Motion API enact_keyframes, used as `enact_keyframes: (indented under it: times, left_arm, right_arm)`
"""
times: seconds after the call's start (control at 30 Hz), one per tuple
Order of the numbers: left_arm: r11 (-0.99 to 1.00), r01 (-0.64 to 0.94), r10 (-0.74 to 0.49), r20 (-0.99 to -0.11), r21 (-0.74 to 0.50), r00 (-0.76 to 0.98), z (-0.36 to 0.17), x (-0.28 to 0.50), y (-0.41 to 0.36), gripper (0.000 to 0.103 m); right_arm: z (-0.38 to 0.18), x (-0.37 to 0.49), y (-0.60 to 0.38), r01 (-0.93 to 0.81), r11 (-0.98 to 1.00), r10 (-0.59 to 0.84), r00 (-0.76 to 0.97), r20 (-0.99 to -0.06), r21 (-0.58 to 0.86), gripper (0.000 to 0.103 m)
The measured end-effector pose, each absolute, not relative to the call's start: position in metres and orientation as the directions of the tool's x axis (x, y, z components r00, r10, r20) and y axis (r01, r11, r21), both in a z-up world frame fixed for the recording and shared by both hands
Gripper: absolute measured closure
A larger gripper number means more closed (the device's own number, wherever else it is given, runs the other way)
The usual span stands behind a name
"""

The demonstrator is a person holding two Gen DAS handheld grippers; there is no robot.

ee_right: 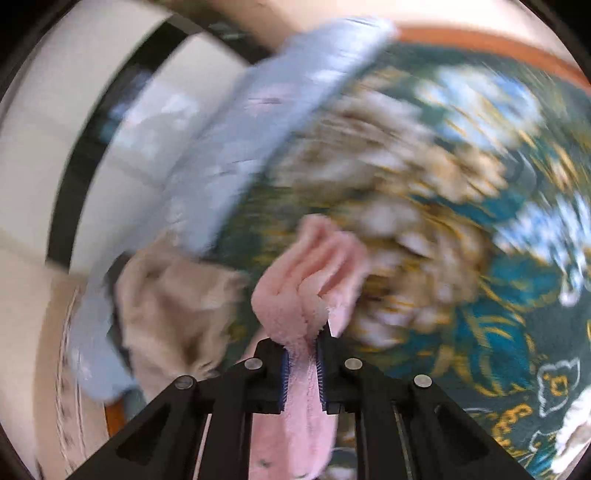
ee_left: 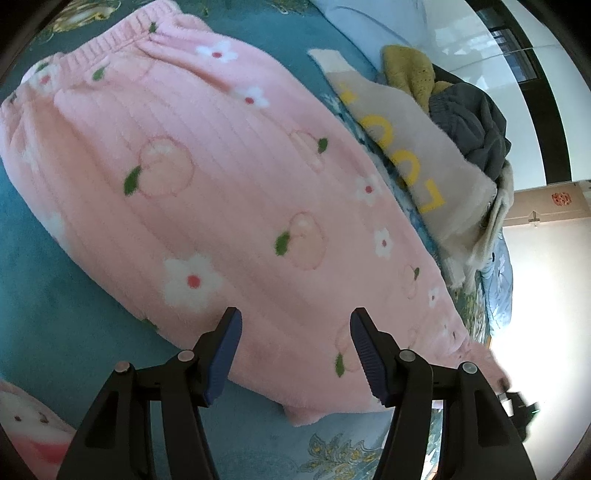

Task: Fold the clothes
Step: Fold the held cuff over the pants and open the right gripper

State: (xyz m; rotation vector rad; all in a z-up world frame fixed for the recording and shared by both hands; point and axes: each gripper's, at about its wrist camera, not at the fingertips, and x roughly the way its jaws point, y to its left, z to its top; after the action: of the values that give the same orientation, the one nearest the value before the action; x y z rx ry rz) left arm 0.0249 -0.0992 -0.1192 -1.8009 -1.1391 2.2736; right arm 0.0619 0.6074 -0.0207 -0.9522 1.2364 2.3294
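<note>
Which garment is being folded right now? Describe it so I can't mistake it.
On the teal bedspread, left of the heaped clothes, lies the pink fleece garment. Only it has white flowers and peaches, and the right gripper pinches its end.

A teal floral bedspread (ee_left: 44,295) covers the bed — pale blue pillow (ee_left: 354,22) at its head.

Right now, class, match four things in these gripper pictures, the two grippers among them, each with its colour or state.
1. left gripper
2. right gripper
3. fluffy pink peach-print pyjama trousers
4. crumpled knitted garment on the pile

a. mustard yellow
b. shut on pink fleece
c. spread on the teal bedcover
d. open, holding nothing

Pairs: 1-d, 2-b, 3-c, 4-a
</note>
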Motion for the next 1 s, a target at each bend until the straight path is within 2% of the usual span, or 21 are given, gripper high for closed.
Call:
enact_keyframes:
  times: [0.17, 0.3, 0.43, 0.5, 0.57, 0.67, 0.9, 0.97, 1.0]
  left_arm:
    - [-0.719, 0.398, 0.441, -0.817, -0.569, -0.372, -0.112, 0.029, -0.105, 0.041]
    - [-0.685, 0.411, 0.448, -0.793, -0.602, -0.413, -0.11, 0.033, -0.114, 0.041]
    - [-0.644, 0.43, 0.465, -0.77, -0.633, -0.437, -0.111, 0.036, -0.123, 0.041]
    - [-0.635, 0.428, 0.473, -0.761, -0.644, -0.444, -0.111, 0.036, -0.125, 0.041]
    - [-0.63, 0.427, 0.476, -0.757, -0.648, -0.447, -0.111, 0.036, -0.126, 0.041]
    - [-0.616, 0.435, 0.481, -0.751, -0.657, -0.452, -0.112, 0.037, -0.128, 0.041]
    - [-0.595, 0.432, 0.512, -0.734, -0.678, -0.446, -0.118, 0.034, -0.124, 0.041]
    - [-0.606, 0.415, 0.524, -0.733, -0.679, -0.434, -0.117, 0.031, -0.119, 0.041]
    - [-0.611, 0.406, 0.531, -0.732, -0.68, -0.427, -0.117, 0.03, -0.116, 0.041]
  right_arm:
    - [0.051, 0.013, 0.514, -0.353, -0.754, -0.085, -0.784, -0.615, 0.554, 0.09]
    - [0.073, -0.021, 0.414, -0.145, -0.879, -0.176, -0.786, -0.593, 0.454, 0.09]
    - [0.048, -0.048, 0.308, 0.062, -0.947, -0.27, -0.685, -0.677, 0.315, 0.09]
    - [0.014, -0.058, 0.256, 0.155, -0.951, -0.307, -0.585, -0.75, 0.268, 0.09]
    - [-0.03, -0.06, 0.21, 0.236, -0.952, -0.289, -0.471, -0.834, 0.196, 0.09]
    - [-0.083, -0.054, 0.171, 0.295, -0.945, -0.246, -0.357, -0.901, 0.141, 0.09]
    - [-0.112, -0.045, 0.155, 0.311, -0.94, -0.23, -0.286, -0.93, 0.137, 0.084]
    - [-0.109, -0.042, 0.152, 0.352, -0.924, -0.253, -0.268, -0.93, 0.15, 0.078]
    - [-0.107, -0.041, 0.154, 0.365, -0.913, -0.285, -0.25, -0.925, 0.183, 0.07]
